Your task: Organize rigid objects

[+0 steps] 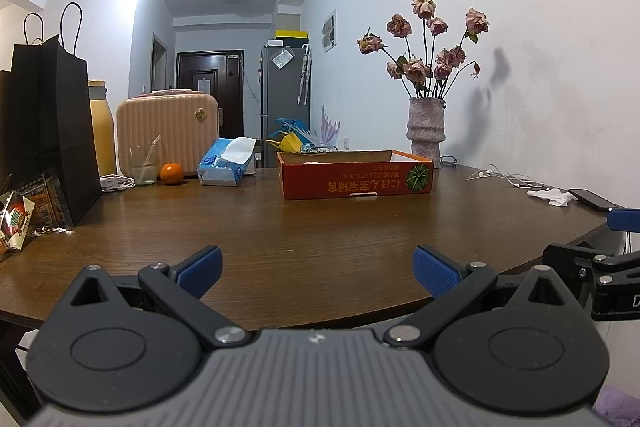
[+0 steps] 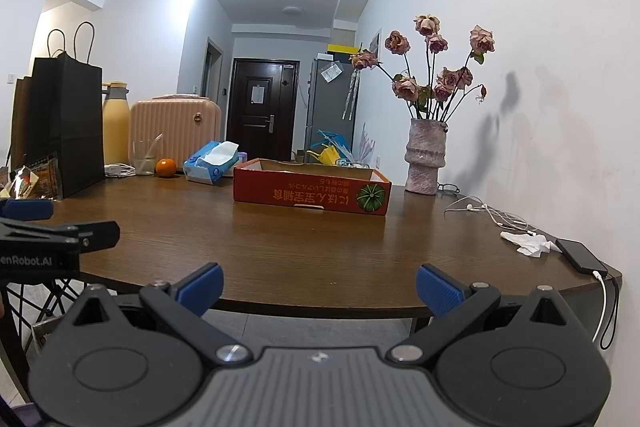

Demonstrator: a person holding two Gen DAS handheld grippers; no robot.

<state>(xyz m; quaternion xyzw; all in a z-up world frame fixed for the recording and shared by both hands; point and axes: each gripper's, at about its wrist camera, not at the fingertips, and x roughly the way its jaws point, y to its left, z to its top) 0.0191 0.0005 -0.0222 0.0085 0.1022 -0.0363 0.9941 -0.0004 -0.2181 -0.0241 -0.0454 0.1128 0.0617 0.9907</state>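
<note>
A shallow red cardboard box (image 1: 354, 175) (image 2: 310, 193) with a green pumpkin print sits on the brown wooden table (image 1: 280, 239) (image 2: 280, 243), its inside mostly hidden. An orange (image 1: 171, 173) (image 2: 165, 167) lies at the far left beside a glass with a straw (image 1: 143, 165) (image 2: 145, 159). My left gripper (image 1: 318, 273) hovers open over the table's near edge with nothing between its blue pads. My right gripper (image 2: 320, 291) is open too, just off the near edge. Each gripper shows at the side of the other's view.
A black paper bag (image 1: 52, 123), snack packets (image 1: 24, 215), a yellow bottle (image 2: 116, 125), a pink case (image 1: 168, 131) and a tissue pack (image 1: 226, 163) line the left and back. A vase of dried roses (image 1: 426, 125) stands back right. Earphones (image 2: 492, 213), crumpled tissue (image 2: 528, 243) and a phone (image 2: 580, 255) lie right.
</note>
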